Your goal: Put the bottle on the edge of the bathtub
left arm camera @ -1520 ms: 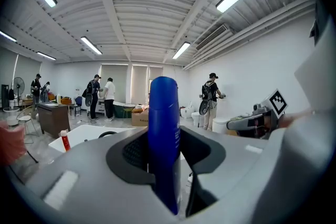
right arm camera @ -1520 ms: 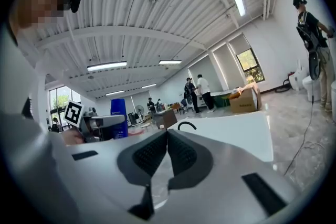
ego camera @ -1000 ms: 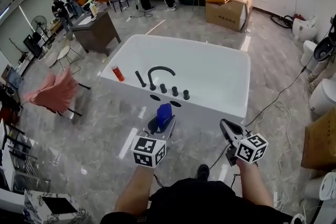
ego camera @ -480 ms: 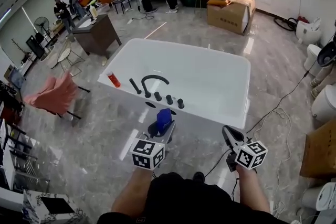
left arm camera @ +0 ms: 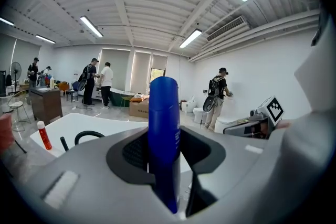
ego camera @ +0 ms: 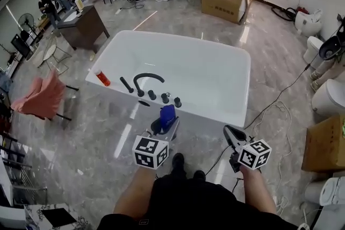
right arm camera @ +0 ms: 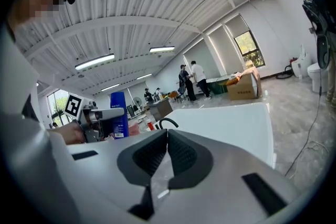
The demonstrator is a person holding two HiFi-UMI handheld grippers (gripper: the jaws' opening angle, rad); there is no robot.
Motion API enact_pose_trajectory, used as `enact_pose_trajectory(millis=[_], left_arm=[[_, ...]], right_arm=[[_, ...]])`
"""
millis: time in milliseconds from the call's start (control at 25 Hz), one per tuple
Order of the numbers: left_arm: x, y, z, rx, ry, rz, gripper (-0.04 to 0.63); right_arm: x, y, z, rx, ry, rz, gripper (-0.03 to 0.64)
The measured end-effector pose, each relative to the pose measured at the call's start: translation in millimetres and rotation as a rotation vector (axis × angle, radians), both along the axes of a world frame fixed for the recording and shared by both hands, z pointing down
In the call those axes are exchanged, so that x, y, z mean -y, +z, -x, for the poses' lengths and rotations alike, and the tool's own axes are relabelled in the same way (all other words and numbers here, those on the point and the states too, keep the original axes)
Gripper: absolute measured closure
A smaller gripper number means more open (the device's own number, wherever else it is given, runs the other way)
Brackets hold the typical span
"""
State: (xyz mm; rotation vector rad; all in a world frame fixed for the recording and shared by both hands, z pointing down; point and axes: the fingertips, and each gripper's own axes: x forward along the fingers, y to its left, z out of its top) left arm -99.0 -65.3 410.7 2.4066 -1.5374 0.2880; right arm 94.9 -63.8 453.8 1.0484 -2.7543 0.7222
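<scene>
the left gripper (ego camera: 163,127) clamps an upright blue bottle (left arm camera: 164,128) between its jaws, holding it in the air just short of the near rim of the white bathtub (ego camera: 215,81), close to the black faucet (ego camera: 146,81) (a small red bottle (ego camera: 102,78) stands on that same rim, further left). the right gripper (right arm camera: 167,136) has its jaws pressed together on nothing, level with the left one over the marbled grey floor (ego camera: 108,132).

The bathtub (ego camera: 207,75) looks glossy, its faucet (ego camera: 146,75) matt black — the bottle (ego camera: 167,114) smooth plastic, the floor (ego camera: 97,126) polished.
</scene>
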Motion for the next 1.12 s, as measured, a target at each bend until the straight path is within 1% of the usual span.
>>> enact_pose_trajectory(millis=[160, 320, 440, 600, 840, 1000, 1120], left_arm=[[28, 7, 17, -0.023, 0.039, 0.006, 0.434], [57, 15, 40, -0.008, 0.064, 0.003, 0.434], [75, 24, 51, -0.007, 0.099, 0.008, 0.434], [94, 35, 59, -0.011, 0.152, 0.018, 0.434], [114, 61, 49, -0.023, 0.211, 0.074, 0.436], [132, 78, 27, -0.023, 0.233, 0.11, 0.436], [149, 87, 9, -0.008, 0.246, 0.129, 0.437]], right_arm=[[24, 1, 24, -0.022, 0.015, 0.015, 0.604], [56, 2, 53, -0.041, 0.029, 0.014, 0.604], [74, 0, 64, -0.066, 0.062, 0.011, 0.604], [83, 2, 72, -0.095, 0.103, 0.02, 0.604], [83, 23, 63, -0.113, 0.155, 0.086, 0.604], [96, 39, 45, -0.108, 0.169, 0.114, 0.604], [111, 52, 36, -0.097, 0.165, 0.134, 0.604]])
